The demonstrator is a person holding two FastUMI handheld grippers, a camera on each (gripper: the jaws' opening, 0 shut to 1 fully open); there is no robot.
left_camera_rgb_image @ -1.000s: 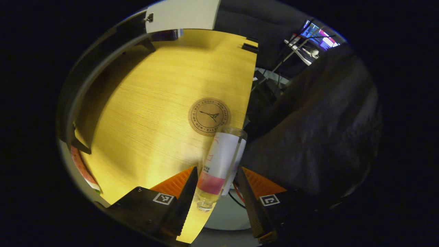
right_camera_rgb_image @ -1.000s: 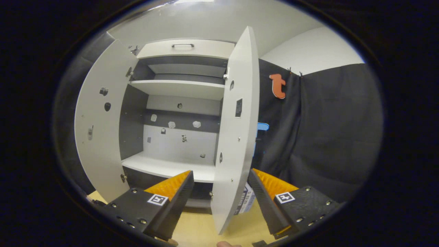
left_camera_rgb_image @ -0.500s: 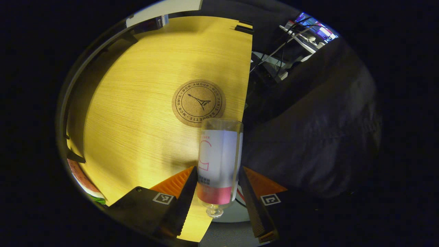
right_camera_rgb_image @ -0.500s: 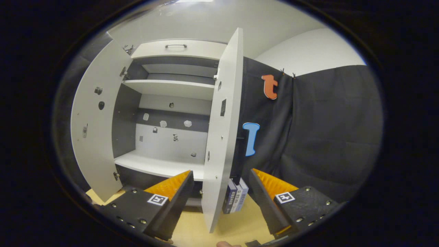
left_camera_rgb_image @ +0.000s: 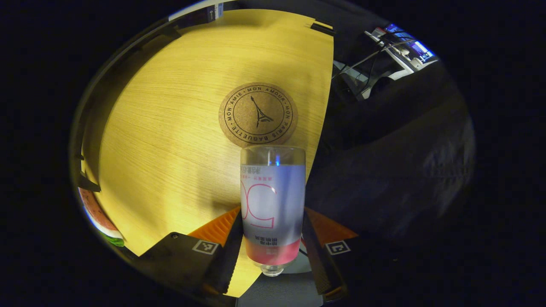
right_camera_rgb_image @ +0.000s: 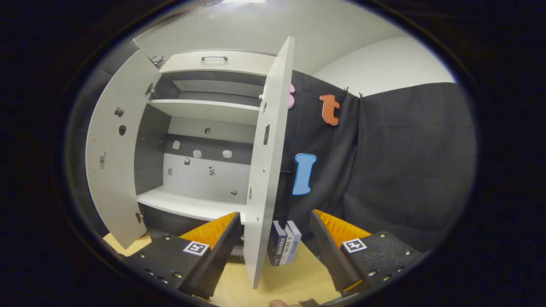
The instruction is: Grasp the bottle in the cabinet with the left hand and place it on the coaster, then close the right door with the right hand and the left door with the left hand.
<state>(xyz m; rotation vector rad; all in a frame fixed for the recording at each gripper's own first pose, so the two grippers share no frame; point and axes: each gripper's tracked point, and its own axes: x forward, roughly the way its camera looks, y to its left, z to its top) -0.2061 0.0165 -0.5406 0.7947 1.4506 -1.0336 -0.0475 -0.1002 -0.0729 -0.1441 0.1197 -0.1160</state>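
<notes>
Over the last second the cabinet (right_camera_rgb_image: 204, 140) has slid leftward in the right gripper view, baring more booth wall past the right door (right_camera_rgb_image: 266, 170), and in the left gripper view the bottle (left_camera_rgb_image: 272, 204) has swung from a tilt to lie straight along the fingers while the cork coaster (left_camera_rgb_image: 258, 114) has drifted up the view, farther out beyond the bottle's base.

The cabinet stands wide open, its shelves bare, both doors swung out; the left door (right_camera_rgb_image: 108, 157) reaches toward the wooden table (left_camera_rgb_image: 170, 136). That makes sense: the bottle is already out, and closing comes later. The right door is seen edge-on and falls between the right gripper (right_camera_rgb_image: 275, 238) fingers, which are spread and holding nothing, likely parked to push it shut. Two small boxes (right_camera_rgb_image: 283, 248) stand on the table just behind that door, outside its closing swing as far as I can judge.

The left gripper (left_camera_rgb_image: 273, 251) pinches the bottle low on its body near the neck, base pointing forward at the coaster. The coaster sits near the table's edge, a dark sleeve (left_camera_rgb_image: 392, 170) just beyond, so the sideways margin is thin there; the table's other side is open.
</notes>
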